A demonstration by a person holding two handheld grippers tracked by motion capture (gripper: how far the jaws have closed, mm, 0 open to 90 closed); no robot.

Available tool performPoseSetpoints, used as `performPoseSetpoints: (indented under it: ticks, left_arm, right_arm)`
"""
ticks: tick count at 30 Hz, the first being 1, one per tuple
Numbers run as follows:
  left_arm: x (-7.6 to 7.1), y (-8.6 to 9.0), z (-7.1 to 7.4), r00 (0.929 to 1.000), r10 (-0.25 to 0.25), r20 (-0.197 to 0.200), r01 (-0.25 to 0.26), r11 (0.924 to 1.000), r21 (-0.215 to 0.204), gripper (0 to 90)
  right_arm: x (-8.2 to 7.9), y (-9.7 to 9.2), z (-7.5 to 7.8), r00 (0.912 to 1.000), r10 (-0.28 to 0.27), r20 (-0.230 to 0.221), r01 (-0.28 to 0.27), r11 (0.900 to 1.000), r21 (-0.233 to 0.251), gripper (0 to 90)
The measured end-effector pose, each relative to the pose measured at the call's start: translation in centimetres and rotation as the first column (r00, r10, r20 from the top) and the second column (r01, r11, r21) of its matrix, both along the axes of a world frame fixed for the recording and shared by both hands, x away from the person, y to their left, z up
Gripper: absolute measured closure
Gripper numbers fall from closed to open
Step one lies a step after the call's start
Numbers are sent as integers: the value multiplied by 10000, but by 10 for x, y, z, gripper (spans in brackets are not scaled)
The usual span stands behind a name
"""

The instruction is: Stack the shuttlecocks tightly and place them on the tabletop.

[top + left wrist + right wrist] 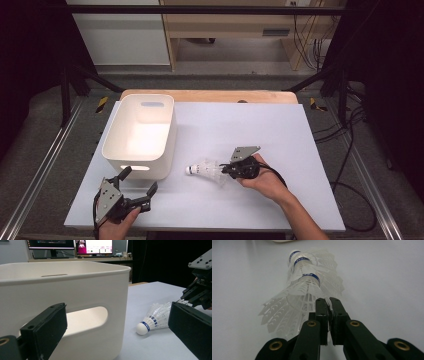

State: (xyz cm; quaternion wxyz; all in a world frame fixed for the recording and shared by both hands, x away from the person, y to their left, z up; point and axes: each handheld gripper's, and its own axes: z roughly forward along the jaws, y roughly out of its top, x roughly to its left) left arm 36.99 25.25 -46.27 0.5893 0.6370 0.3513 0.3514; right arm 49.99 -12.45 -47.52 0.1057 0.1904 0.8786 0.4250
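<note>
Bright even overhead light, soft shadows, dark surroundings, slightly blurred gripper views, mild glare.

White rectangular plastic bin point(140, 135): on the pale sheet-covered table point(280, 125), left half. Stack of white plastic shuttlecocks point(207, 169): lying on its side on the table, just right of the bin's near corner, cork end toward the bin. Right gripper point(231, 170): at the stack's skirt end. Left gripper point(138, 187): before the bin's near wall.

Both grippers, left gripper point(138, 187) nearest the white bin point(113, 150) and right gripper point(225, 168), are black with grey triangular plates, brass-ringed pivots, black cables.
</note>
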Motion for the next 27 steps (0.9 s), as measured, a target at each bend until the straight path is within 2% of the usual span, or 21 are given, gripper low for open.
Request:
performPoseSetpoints:
  ticks: [7,16,27]
  left_arm:
    - [0,-1,0,10000,-36,8,36,10000,6,23]
    - [0,-1,0,10000,-53,24,53,10000,2,23]
    - [0,-1,0,10000,-57,26,57,10000,2,23]
  right_arm:
    - [4,8,-1,9998,-163,61,164,9998,-150,879]
    - [6,18,-2,10000,-91,33,92,9997,-218,866]
    - [5,17,-2,9990,-458,0,457,9984,-338,698]
